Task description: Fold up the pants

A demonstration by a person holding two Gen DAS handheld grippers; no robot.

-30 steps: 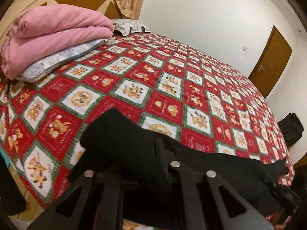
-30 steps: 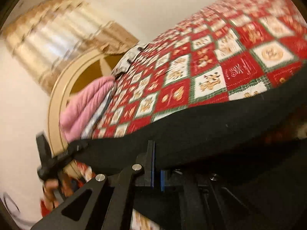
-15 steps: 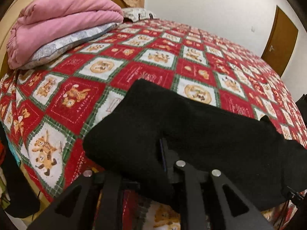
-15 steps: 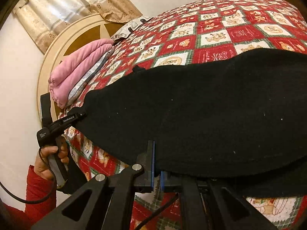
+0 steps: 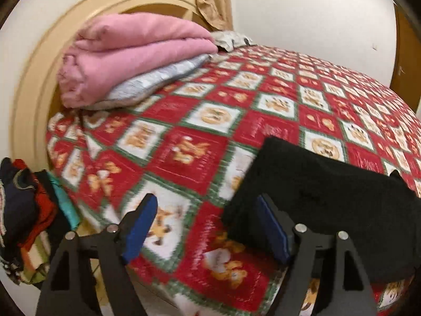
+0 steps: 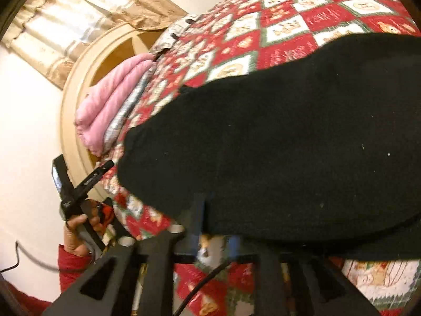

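Note:
The black pants (image 5: pixel 336 200) lie folded flat on the red patterned bedspread (image 5: pixel 200 142) near the bed's front edge. My left gripper (image 5: pixel 208 223) is open and empty, with its blue pads wide apart; its right finger sits at the left edge of the pants. In the right wrist view the pants (image 6: pixel 276 142) fill the middle. My right gripper (image 6: pixel 213 226) is partly open at the pants' near edge, with a gap between its pads and no cloth in it. The left gripper also shows in the right wrist view (image 6: pixel 79 181), held in a hand.
A folded pink blanket (image 5: pixel 131 52) on a grey pillow (image 5: pixel 155 81) lies at the head of the bed by the round headboard (image 5: pixel 34 79). A pile of clothes (image 5: pixel 23 216) sits beside the bed at the left. A wooden door (image 5: pixel 407 52) stands at the far right.
Both grippers have let go of the pants, which now lie on the bed. My left gripper has opened wide and swung left. My right gripper has opened a little.

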